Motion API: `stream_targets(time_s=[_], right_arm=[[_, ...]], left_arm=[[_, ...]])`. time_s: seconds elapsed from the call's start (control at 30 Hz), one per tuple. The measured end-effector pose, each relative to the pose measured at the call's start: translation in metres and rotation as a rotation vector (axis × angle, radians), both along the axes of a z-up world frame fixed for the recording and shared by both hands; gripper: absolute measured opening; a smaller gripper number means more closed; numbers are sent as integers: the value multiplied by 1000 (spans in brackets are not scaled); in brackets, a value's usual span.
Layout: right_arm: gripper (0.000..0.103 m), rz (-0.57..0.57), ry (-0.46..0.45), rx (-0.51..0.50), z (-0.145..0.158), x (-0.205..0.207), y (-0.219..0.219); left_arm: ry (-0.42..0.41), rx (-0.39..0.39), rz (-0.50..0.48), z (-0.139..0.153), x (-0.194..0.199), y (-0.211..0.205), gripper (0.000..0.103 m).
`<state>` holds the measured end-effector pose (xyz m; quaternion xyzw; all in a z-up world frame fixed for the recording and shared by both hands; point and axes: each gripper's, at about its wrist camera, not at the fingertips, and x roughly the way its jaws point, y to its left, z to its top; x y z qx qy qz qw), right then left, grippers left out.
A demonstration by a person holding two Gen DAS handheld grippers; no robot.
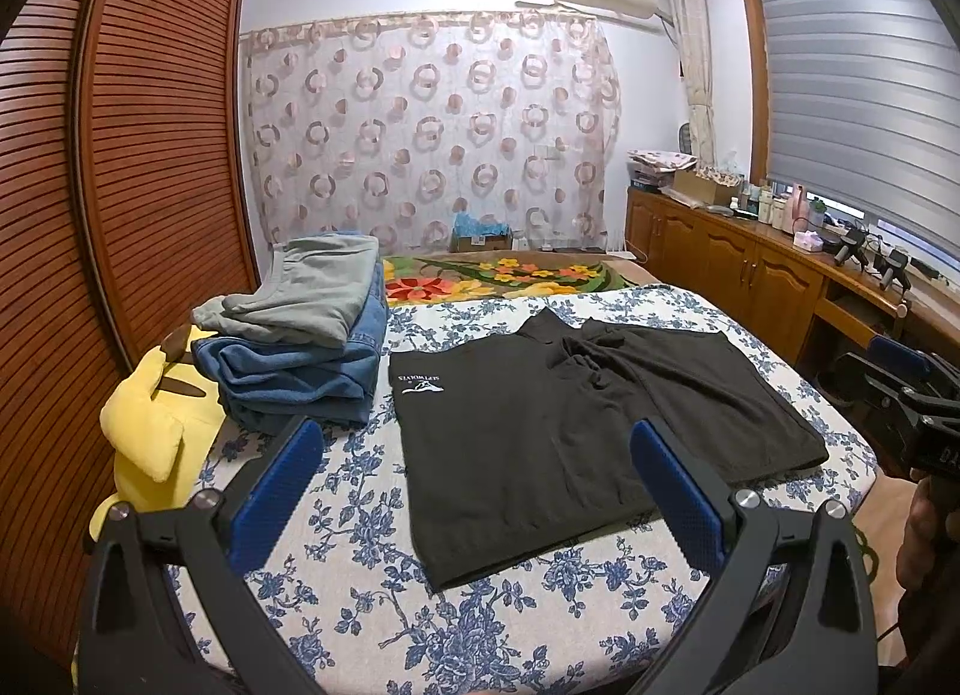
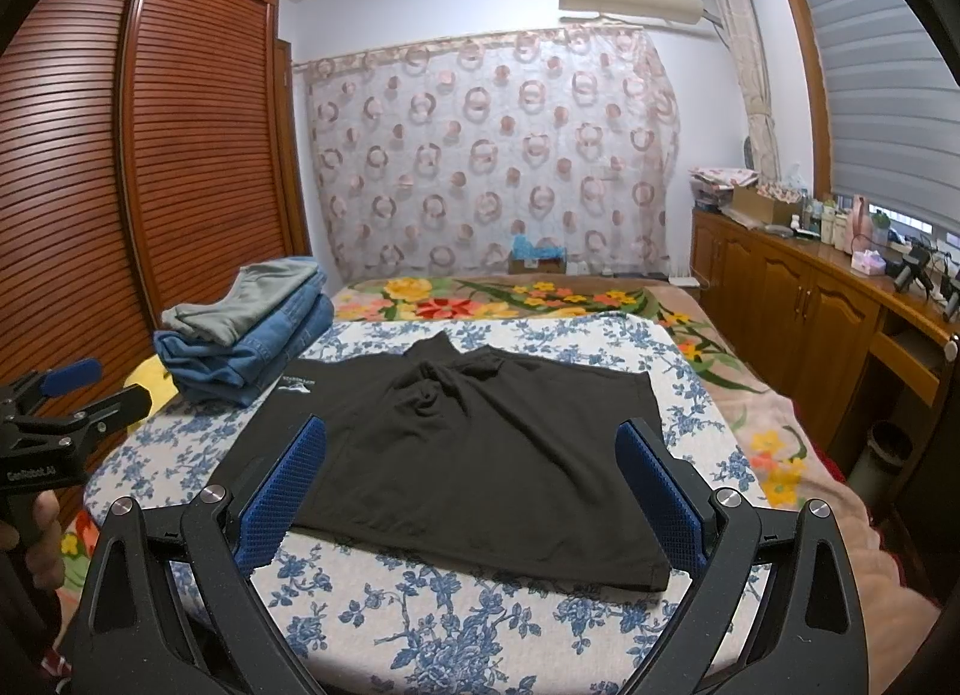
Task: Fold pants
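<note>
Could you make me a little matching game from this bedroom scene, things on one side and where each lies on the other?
Things:
1. black pants
2. grey garment
3. folded jeans
4. yellow plush

Places:
A. top of the pile
B. bed's left edge, beside the pile
C. spread flat on the blue-flowered sheet
D. under the grey garment

Pairs: 1-C, 2-A, 3-D, 4-B

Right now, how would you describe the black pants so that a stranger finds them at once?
Look at the bed with the blue flowered cover. The black pants lie spread flat in its middle, right of the stack of folded clothes. Only they are black and unfolded, with a small white logo.
</note>
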<state>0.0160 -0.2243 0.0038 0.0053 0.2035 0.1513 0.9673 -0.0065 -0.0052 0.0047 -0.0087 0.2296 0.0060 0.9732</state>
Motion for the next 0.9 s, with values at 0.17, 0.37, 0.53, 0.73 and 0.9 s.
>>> stream_targets(time_s=[0.17,0.37,0.53,0.73,0.9], right_arm=[[99,-1,0,1,1,-1,0],[99,0,-1,1,2,-2,0],[99,1,-1,1,1,-2,1],[99,2,-2,1,1,-2,3],[99,1,-2,1,1,-2,3]], left_arm=[[0,0,0,0,0,0,103],[-1,0,-1,1,0,0,103],[-2,0,-2,1,-1,0,103],[-2,1,-1,2,-1,1,103],[-3,0,-2,1,-1,1,103]])
